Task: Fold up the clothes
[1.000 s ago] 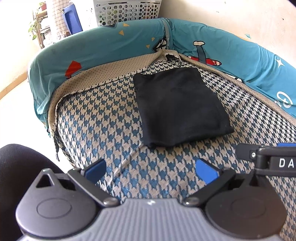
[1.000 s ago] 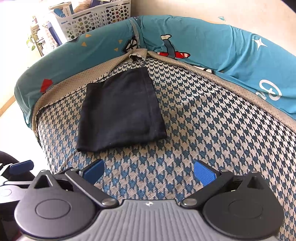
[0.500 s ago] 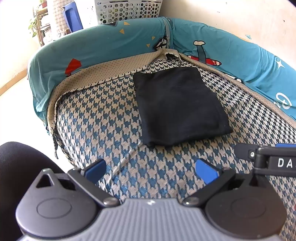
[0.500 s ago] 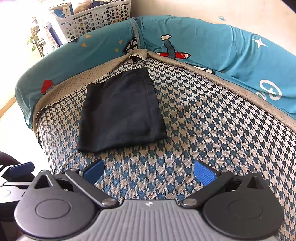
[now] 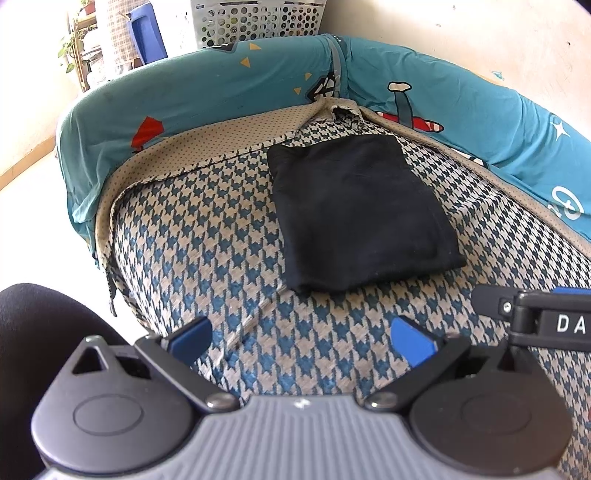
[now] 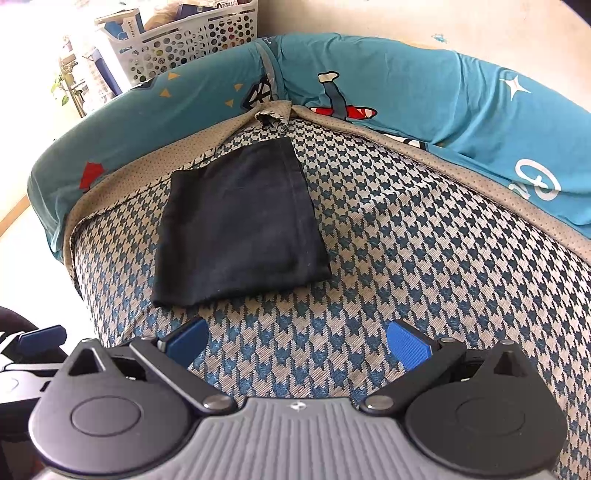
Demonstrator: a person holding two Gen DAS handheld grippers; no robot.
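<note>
At the far left, behind the couch, a white plastic laundry basket [image 6: 192,40] with round perforated holes holds boxes and papers; what else is in it cannot be made out. Near it stand a blue panel [image 5: 146,33] and a leafy plant [image 5: 70,48], both washed out by bright light.

The teal cover [image 5: 207,99], smooth cloth printed with small triangles, a red shape and cartoon figures, drapes over the curved back and arm of the couch. Below it runs a band of beige dotted fabric [image 5: 207,144], loosely tucked and bunched at the far corner. The seat cushion [image 5: 192,251] is coarse woven fabric in a blue and cream houndstooth pattern.

The black garment [image 5: 358,214] lies folded into a flat, roughly rectangular packet on the far part of the cushion, its far edge close to the beige band. It is soft, matte cloth with a straight seam visible along its right side in the right wrist view [image 6: 236,221]; its near edge is slightly rounded and thick.

The left gripper [image 5: 299,336] hovers near the front edge of the cushion, its blue-padded jaws spread wide and empty. The right gripper [image 6: 295,339] is just beside it, jaws likewise spread wide, holding nothing, apart from the garment.
</note>
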